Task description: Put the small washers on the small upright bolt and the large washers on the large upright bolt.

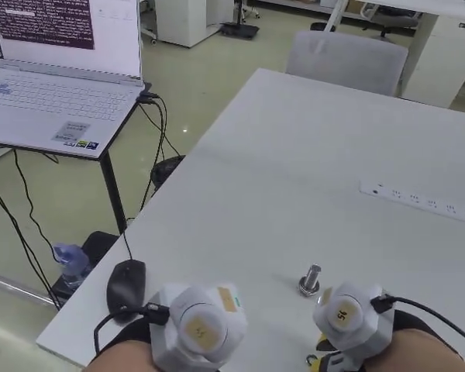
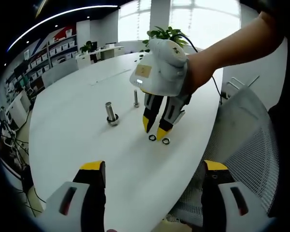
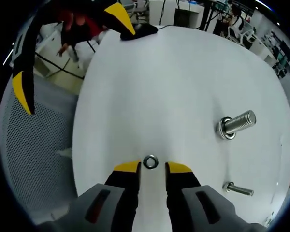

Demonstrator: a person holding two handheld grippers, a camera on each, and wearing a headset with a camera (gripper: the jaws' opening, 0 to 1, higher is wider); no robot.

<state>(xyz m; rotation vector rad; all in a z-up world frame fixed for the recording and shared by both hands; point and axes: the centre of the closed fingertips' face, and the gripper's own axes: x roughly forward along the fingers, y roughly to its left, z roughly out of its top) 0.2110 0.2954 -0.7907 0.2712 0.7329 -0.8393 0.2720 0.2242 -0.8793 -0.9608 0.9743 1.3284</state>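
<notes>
The large upright bolt (image 1: 311,280) (image 2: 110,113) (image 3: 234,124) stands on the white table (image 1: 294,170), with the small upright bolt (image 2: 136,98) (image 3: 239,189) beyond it. Two small washers (image 2: 152,137) (image 2: 166,141) lie flat near the table's front edge. My right gripper (image 3: 152,167) (image 2: 158,126) (image 1: 325,353) points down at them, open by a narrow gap, with one washer (image 3: 150,162) lying just ahead of its yellow tips, not gripped. My left gripper (image 2: 153,166) (image 1: 198,329) is open wide and holds nothing, hanging off the table edge to the side.
A black mouse (image 1: 126,283) with its cable lies at the table's front left corner. A white power strip (image 1: 422,201) sits at the right. A laptop (image 1: 46,93) stands on a side stand to the left. A grey chair (image 1: 345,58) stands at the far side.
</notes>
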